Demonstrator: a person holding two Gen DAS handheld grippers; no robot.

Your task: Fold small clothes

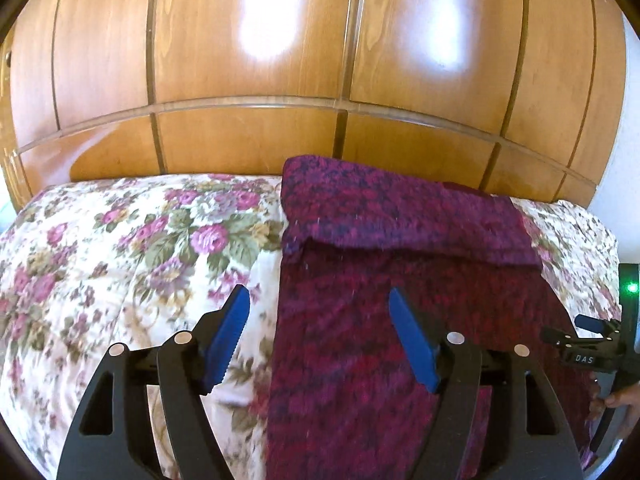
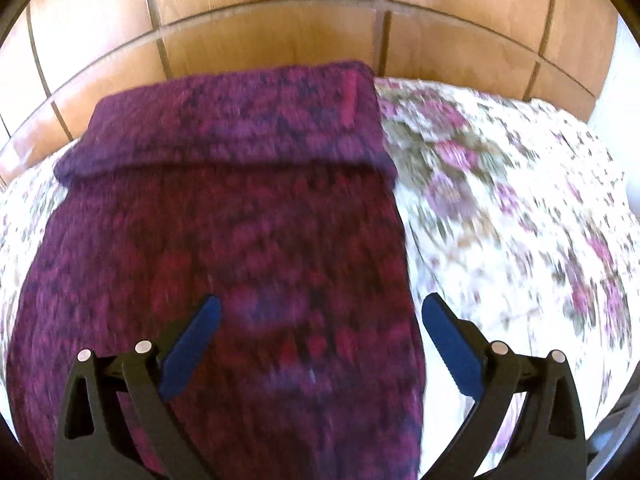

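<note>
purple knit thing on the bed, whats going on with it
A person with a gripper in each hand is folding a purple-red knit garment laid on a floral bedspread. Its far end is already turned over into a flap. The left gripper is open over the garment's left edge, and the right gripper is open over its right edge. Neither is gripping it.

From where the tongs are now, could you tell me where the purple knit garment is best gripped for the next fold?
Probably the near corners of the purple knit garment: left tongs on its left edge, right tongs on its right edge, both coming from the near side. The far end is already folded over, and both long edges lie flat on the floral bedspread.
</note>
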